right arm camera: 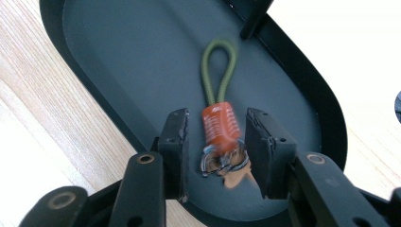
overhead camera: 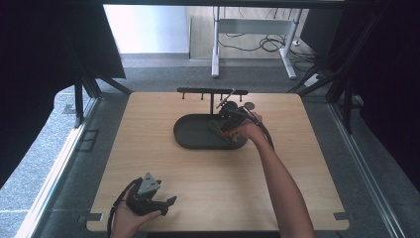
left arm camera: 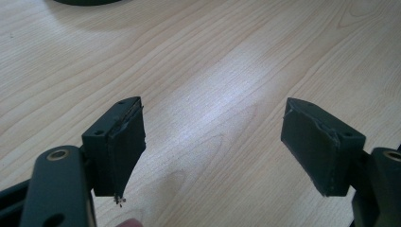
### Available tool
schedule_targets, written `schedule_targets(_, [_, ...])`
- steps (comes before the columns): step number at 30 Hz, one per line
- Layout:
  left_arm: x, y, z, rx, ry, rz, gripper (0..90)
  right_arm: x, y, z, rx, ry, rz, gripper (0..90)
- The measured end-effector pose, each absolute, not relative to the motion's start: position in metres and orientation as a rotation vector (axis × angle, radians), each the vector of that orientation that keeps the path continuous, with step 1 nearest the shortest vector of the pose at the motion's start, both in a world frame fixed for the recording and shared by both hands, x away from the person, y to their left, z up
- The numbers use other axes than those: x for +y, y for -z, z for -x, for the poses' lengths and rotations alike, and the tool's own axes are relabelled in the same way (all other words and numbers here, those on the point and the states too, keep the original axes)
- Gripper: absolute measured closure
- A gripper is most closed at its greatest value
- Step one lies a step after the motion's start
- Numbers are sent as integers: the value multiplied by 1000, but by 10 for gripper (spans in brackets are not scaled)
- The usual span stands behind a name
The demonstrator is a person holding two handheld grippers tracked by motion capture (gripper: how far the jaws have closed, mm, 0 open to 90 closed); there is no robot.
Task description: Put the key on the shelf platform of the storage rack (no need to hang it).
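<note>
**Key fob lying in the dark tray, jaws loose on either side**

Where the right hand-held gripper (right arm camera: 215,142) reaches into the dark oval tray (right arm camera: 118,61), its two jaws stand on either side of the orange key fob (right arm camera: 220,126) with a slim gap on each flank; the pads do not press it. No earlier look to compare. Fob lies on the tray floor, its green cord loop (right arm camera: 219,71) pointing away from the jaws toward the far rim, a metal ring and key (right arm camera: 226,163) bunched at the near end, between the jaws. Tray floor is bare to the left of the fob; the raised rim curves close by on the right. A black post (right arm camera: 255,19) rises from the tray near the far rim, just beyond the loop.

High view: tray (overhead camera: 190,134) sits at mid worktop (overhead camera: 297,148), toward the far side, a black hook rack (overhead camera: 212,91) standing over its far edge. Right hand (overhead camera: 247,130) over the tray's right end.

Left hand-held gripper (overhead camera: 148,201) held near the worktop's near-left edge, well apart from the tray. Jaws spread wide, bare wood between them. Broad open wood lies between it and the tray.
</note>
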State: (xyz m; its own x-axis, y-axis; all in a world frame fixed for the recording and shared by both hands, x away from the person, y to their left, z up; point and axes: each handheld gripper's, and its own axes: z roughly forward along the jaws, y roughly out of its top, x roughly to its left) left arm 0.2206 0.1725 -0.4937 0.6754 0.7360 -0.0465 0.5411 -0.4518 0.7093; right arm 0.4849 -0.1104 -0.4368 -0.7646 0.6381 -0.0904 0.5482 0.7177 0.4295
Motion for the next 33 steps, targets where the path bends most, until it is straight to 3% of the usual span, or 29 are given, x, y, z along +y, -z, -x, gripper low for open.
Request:
schedule_targets(21, [171,495,-221,978,-347,-2170,231,-121,423,-473,2678,-622,-958,561])
schedule_targets(33, [168,497,-222,975,-344,-2187,231,-157,402,-440,2638,-729,-950,513])
